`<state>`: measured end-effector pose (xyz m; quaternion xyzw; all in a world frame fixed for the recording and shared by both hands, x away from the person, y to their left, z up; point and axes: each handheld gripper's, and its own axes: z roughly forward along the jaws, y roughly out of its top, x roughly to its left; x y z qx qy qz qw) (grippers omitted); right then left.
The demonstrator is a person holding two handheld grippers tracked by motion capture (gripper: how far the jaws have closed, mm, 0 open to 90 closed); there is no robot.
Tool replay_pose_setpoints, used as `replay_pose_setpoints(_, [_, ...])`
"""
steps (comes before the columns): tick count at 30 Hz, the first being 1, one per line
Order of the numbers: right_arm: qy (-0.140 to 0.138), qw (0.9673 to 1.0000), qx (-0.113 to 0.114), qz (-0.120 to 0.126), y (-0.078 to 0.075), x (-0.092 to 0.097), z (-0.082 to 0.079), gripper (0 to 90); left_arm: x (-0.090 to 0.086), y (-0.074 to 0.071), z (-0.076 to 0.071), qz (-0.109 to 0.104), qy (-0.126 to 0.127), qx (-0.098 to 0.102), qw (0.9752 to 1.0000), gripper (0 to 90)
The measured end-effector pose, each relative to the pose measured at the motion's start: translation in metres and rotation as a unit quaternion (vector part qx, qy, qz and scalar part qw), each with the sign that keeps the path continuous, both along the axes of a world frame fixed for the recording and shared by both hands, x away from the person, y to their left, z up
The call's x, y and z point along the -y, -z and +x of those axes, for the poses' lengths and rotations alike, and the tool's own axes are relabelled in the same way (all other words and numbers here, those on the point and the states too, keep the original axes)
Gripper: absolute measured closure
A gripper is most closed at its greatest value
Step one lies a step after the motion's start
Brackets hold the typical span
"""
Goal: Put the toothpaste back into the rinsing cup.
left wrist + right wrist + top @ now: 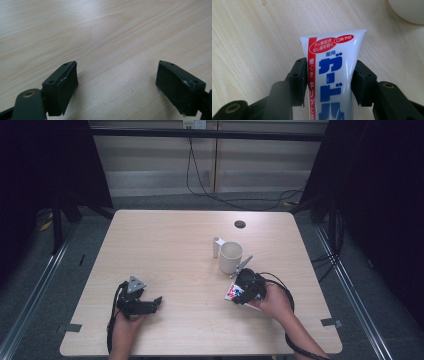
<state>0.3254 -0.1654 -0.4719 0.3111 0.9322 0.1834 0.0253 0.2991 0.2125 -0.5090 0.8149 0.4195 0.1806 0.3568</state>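
right tongs [329, 75]: clamped on a white toothpaste tube [332, 75], one jaw tight against each long side, so the tube's gripped across its width; in the high view they sit at [246, 289]
toothpaste tube: lying flat on the worktop [175, 240] near the right front corner, flat crimped end pointing away from the tongs, blue and red Japanese print facing up; from above it's just a bit of white, red and blue poking out by the gripper [233, 292]
left tongs [116, 82]: spread wide apart with nothing but bare wood between the jaws, hanging low over the worktop near the left front corner [156, 301]
mug [230, 257]: cream coloured, standing upright just behind the right tongs, a bit right of the middle of the worktop, its rounded side peeks into the top right corner of the right gripper view [409, 10]
small white thing [217, 246]: upright, just beside the mug on its far left side, too small to say what it is
hole [240, 224]: dark round one in the worktop, toward the back edge
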Motion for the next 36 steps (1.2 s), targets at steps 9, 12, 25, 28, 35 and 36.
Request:
replay_pose_setpoints(9, [0.007,0.9998,0.014,0.011,-0.009,0.006,-0.005,65.7,0.0,0.0,0.0,0.0,-0.001,0.001,1.0,17.5])
replay_pose_setpoints(12, [0.01,0.9995,0.019,0.022,-0.012,0.012,-0.007,66.0,0.0,0.0,0.0,0.001,-0.001,0.001,1.0,17.5])
replay_pose_setpoints(25, [0.049,0.9896,0.063,0.12,-0.04,0.047,-0.013,66.7,0.0,0.0,0.0,0.001,-0.001,0.001,1.0,17.6])
replay_pose_setpoints(28, [0.057,0.9864,0.073,0.135,-0.046,0.054,-0.014,66.7,0.0,0.0,0.0,0.003,-0.001,0.005,1.0,17.6])
replay_pose_setpoints(35, [0.075,0.9775,0.103,0.168,-0.063,0.066,-0.016,66.8,0.0,0.0,0.0,0.001,-0.001,0.001,1.0,17.6])
replay_pose_setpoints(36, [0.075,0.9775,0.103,0.168,-0.063,0.066,-0.016,66.8,0.0,0.0,0.0,0.001,-0.001,0.001,1.0,17.6])
